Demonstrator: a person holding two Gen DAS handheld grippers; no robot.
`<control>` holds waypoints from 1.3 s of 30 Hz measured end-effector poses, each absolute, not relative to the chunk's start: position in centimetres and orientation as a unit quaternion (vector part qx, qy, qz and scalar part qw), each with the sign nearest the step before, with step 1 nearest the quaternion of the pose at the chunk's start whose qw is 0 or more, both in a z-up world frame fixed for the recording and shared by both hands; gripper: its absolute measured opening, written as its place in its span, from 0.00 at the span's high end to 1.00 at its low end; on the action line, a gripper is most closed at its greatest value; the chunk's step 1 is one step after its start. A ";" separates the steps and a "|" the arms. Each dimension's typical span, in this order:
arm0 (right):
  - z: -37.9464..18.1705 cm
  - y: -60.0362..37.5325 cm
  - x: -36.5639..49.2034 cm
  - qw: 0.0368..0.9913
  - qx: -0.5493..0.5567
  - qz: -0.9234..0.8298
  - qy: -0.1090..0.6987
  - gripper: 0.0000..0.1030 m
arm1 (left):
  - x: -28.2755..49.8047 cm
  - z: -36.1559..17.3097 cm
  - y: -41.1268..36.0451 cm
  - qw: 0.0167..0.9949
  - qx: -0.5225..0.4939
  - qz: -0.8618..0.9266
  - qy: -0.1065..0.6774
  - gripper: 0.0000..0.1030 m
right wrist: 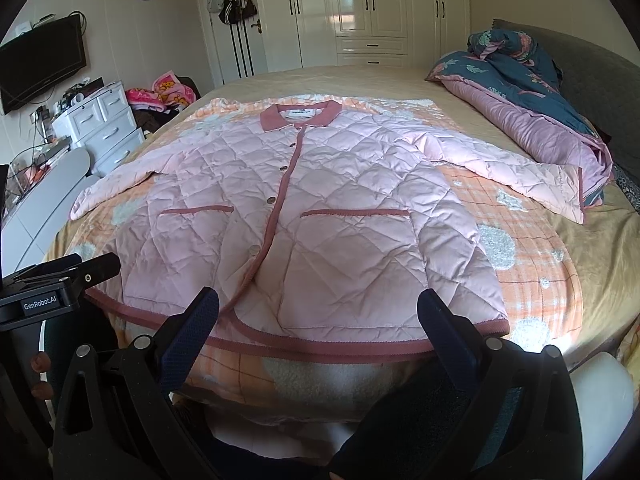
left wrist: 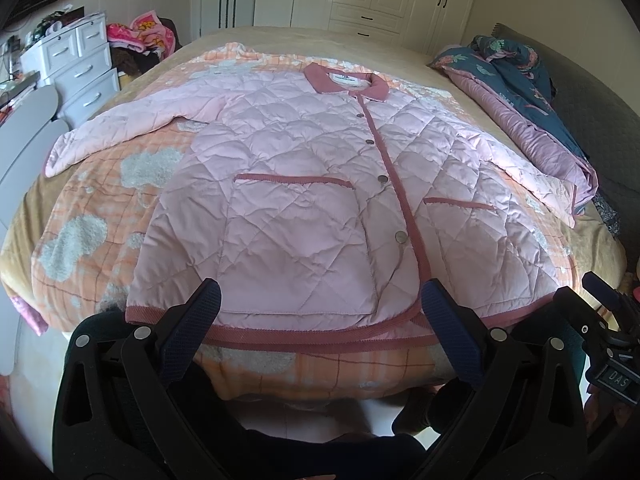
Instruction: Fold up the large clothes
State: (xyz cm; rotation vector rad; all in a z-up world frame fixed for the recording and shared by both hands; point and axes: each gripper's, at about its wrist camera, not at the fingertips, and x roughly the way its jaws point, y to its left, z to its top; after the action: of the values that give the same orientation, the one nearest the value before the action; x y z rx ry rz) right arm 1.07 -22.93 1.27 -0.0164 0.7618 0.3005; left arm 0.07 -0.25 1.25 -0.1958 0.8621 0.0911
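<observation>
Black-fingered left gripper (left wrist: pixel 320 312) and right gripper (right wrist: pixel 318 316) are held agape, empty, at the hem.
Quilted pink jacket (left wrist: pixel 304 184) is spread flat on the bed (right wrist: pixel 592 248); soft, light and slippery handling is judged, best pinched at cuffs.

Quilted satiny cloth jacket (left wrist: pixel 304 184), glossy wardrobe (right wrist: pixel 360 12), fleecy blanket (right wrist: pixel 532 264)

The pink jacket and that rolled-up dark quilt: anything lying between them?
Only the tan bedsheet; the jacket sleeve's cuff nearly reaches the quilt, seen from the right wrist.
</observation>
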 end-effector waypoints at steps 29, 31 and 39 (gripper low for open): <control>0.7 -22.8 1.9 0.913 -0.010 0.148 0.381 0.04 | 0.9 0.3 -0.3 0.903 -0.091 0.035 0.418 0.09; 0.6 -22.7 2.2 0.912 -0.014 0.145 0.383 0.04 | 1.2 0.3 -0.2 0.903 -0.092 0.035 0.417 0.09; 0.4 -22.4 4.2 0.910 -0.016 0.144 0.388 0.04 | 3.1 0.5 0.1 0.903 -0.091 0.041 0.417 0.09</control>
State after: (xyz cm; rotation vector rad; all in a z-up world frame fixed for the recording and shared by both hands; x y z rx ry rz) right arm 4.15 -22.44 0.36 -0.0329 0.8012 0.2975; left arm 3.14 0.06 0.46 -0.1884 0.8629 0.0854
